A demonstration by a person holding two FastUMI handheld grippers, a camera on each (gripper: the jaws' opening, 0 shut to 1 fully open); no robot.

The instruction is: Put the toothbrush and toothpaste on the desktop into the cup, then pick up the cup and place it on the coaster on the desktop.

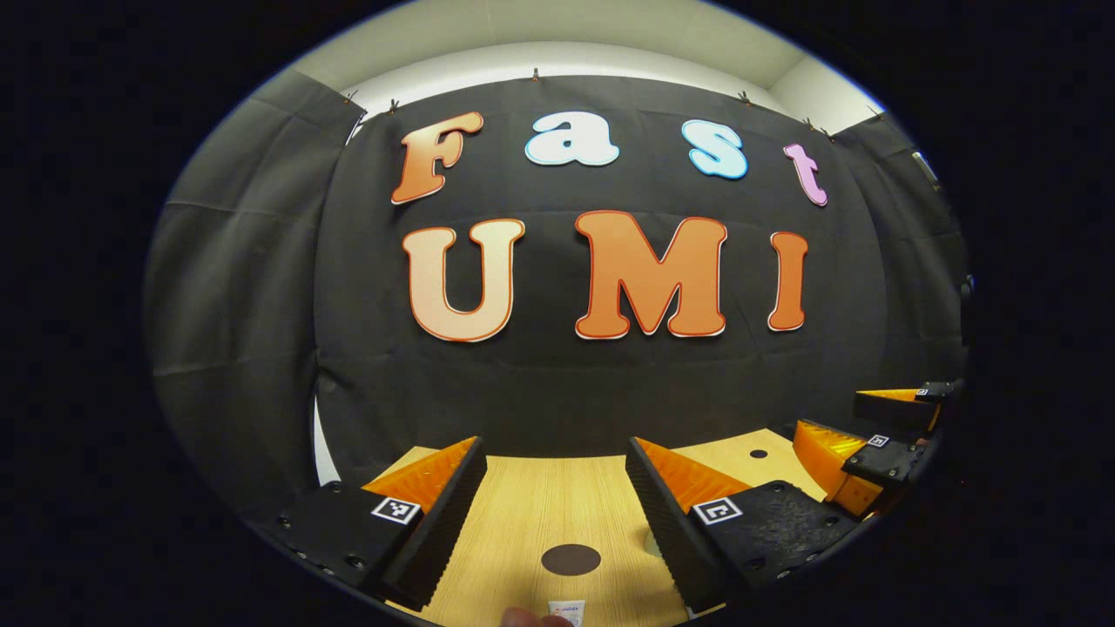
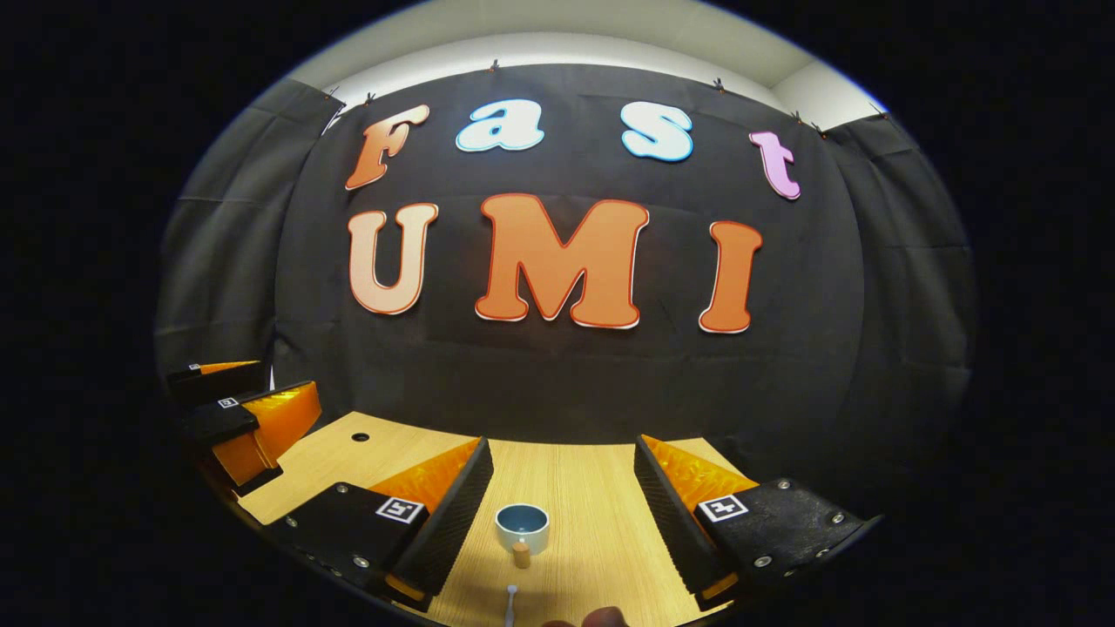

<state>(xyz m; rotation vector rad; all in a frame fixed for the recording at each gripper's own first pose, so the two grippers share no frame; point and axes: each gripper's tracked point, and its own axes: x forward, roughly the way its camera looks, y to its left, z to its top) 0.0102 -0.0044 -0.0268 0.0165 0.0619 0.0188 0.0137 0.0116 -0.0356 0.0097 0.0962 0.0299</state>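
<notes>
Bench [image 1: 540,505]: pale wood-grain top, running back to the black cloth wall.
Coaster [image 1: 571,559]: a dark round disc lay flat on the bench.
Cup [image 2: 522,525]: stood upright on the bench, blue inside, open mouth up.
Toothbrush [image 2: 510,603]: white, lay on the bench near the cup.
Toothpaste [image 1: 566,610]: lay at the bench's near edge.

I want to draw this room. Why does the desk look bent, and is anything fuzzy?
Left gripper view: the fisheye lens curves the desk; the dark coaster looks sharp. Right gripper view: same bending; the cup is clear, and the toothbrush at the bottom edge looks small and soft.
</notes>
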